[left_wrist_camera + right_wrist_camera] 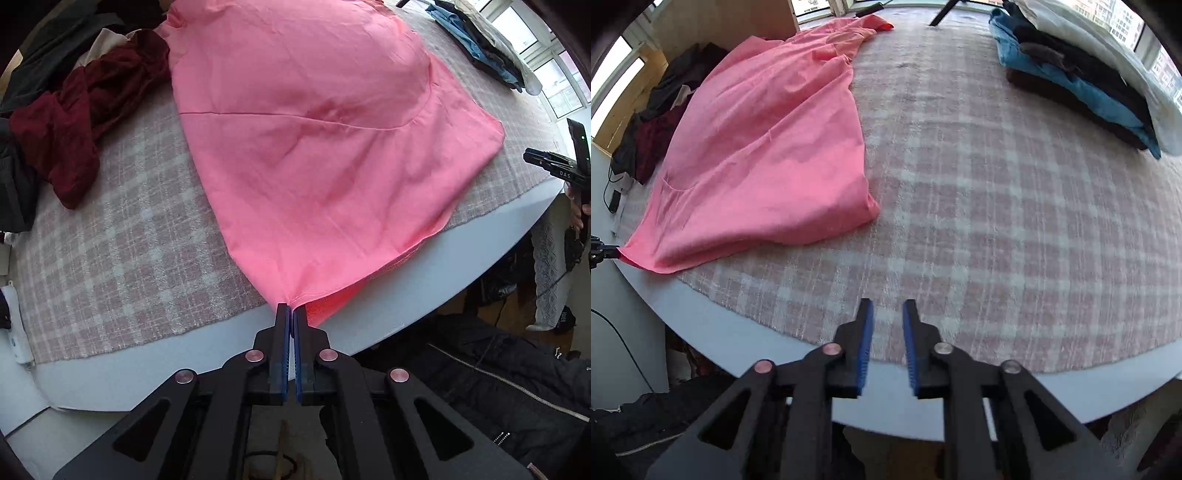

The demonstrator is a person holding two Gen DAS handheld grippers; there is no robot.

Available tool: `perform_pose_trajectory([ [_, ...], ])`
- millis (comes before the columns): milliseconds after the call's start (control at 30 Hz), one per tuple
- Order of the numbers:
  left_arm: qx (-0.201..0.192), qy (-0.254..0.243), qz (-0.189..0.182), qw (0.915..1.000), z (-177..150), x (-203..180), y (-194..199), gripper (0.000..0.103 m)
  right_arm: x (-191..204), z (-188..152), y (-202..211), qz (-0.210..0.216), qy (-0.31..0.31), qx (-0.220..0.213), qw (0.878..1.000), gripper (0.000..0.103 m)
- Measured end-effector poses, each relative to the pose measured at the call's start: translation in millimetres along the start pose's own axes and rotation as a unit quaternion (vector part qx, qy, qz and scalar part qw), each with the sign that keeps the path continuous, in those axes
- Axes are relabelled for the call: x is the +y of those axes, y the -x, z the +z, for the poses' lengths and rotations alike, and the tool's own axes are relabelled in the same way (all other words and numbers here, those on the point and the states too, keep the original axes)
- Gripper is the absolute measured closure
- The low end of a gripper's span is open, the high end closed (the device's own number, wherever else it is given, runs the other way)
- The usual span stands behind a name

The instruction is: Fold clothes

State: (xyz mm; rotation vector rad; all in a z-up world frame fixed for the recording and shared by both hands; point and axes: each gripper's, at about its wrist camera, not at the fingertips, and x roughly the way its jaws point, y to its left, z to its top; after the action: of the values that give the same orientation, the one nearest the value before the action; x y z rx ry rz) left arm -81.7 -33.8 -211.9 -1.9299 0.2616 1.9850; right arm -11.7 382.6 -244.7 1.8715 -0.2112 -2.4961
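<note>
left tool [291, 308] pinching pink garment [314, 129] hem | right tool [888, 308] parted, empty

light: daylight from windows [1123, 22] | shadows: soft | edges: fisheye-bent, dark corners | blur: slight

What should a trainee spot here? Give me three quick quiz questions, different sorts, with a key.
1. True or false: the left gripper is shut on a corner of the pink garment.
2. What lies between the right gripper's fingers? A) pink cloth B) nothing, only the checked blanket beyond them C) a blue garment
3. Fill in: the crumpled dark red garment lies on the garment's ____ side in the left wrist view.

Key: 1 true; 2 B; 3 left.
</note>
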Motion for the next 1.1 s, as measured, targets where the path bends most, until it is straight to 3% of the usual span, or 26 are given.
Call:
perform_pose_trajectory([
  [33, 0.000, 0.001, 0.000, 1.0000, 1, 0, 1, 0.102, 2, 10, -5, 0.002, 0.004, -0.004, 1.000, 0.053],
  [167, 0.002, 0.003, 0.004, 1.0000, 4, 0, 5, 0.102, 15, 46, -27, 0.011, 0.049, -0.008, 0.999, 0.053],
  [333, 0.001, 0.019, 0.010, 0.9998, 6, 5, 9, 0.102, 28, 63, -54, 0.024, 0.094, 0.019, 0.995, 0.053],
  [367, -0.001, 0.021, 0.011, 0.9997, 6, 6, 10, 0.102, 30, 64, -55, 0.029, 0.101, 0.020, 0.994, 0.062],
  [433, -0.006, 0.022, 0.012, 0.9997, 8, 5, 14, 0.102, 30, 67, -55, 0.056, 0.098, 0.040, 0.993, 0.100],
  [533, -0.024, 0.013, 0.010, 0.9996, 9, -2, 32, 0.102, 30, 73, -39, 0.063, 0.095, 0.060, 0.992, 0.100],
  [667, -0.046, -0.010, 0.004, 0.9989, 5, 2, 55, 0.101, 14, 71, 31, 0.089, 0.069, 0.027, 0.993, 0.100],
  [767, -0.049, -0.024, -0.005, 0.9985, -3, -1, 59, 0.101, -2, 55, 75, 0.103, 0.036, 0.011, 0.994, 0.100],
  [867, -0.037, -0.029, -0.007, 0.9989, -8, -7, 47, 0.101, -16, 31, 79, 0.121, -0.009, 0.023, 0.992, 0.100],
  [1100, 0.037, -0.042, -0.032, 0.9979, -29, -21, -6, 0.100, -23, -38, 9, 0.140, -0.092, 0.081, 0.983, 0.100],
])
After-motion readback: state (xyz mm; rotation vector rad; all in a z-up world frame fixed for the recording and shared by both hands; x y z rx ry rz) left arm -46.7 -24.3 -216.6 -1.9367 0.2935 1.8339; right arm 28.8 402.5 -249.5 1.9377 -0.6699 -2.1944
